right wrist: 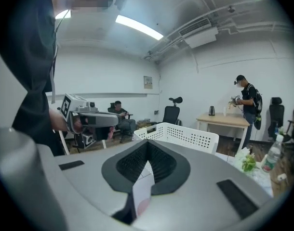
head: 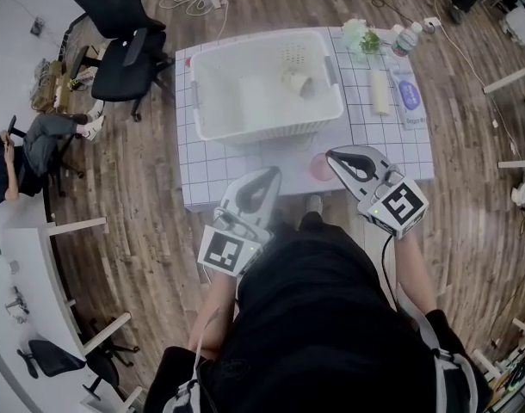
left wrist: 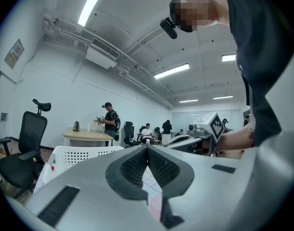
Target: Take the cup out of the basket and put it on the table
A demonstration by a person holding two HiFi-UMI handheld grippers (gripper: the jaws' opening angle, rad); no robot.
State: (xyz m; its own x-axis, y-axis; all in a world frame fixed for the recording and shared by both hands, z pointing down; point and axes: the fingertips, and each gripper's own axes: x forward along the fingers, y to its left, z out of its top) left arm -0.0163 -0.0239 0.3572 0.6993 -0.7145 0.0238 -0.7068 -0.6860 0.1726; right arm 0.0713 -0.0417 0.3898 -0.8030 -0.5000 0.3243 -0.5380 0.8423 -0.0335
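A white slotted basket [head: 213, 114] stands on the checked table [head: 383, 144]. Inside it, toward its far right, a cream cup [head: 297, 82] lies on its side. My left gripper [head: 272, 174] hovers over the table's near edge, short of the basket, jaws closed and empty. The right gripper [head: 332, 155] is beside it, just past a pink round thing [head: 318, 168] on the table, shut with nothing held. In the left gripper view the jaws [left wrist: 147, 148] meet, with the basket [left wrist: 74, 155] behind them. In the right gripper view the jaws [right wrist: 147, 144] also meet, facing the basket [right wrist: 185, 136].
At the table's right end are a flower bunch [head: 360, 34], a water bottle [head: 406, 39], a pale roll [head: 380, 93] and a blue-and-white packet [head: 410, 97]. A black office chair [head: 125, 41] stands at the far left, and a person [head: 21, 149] sits further left.
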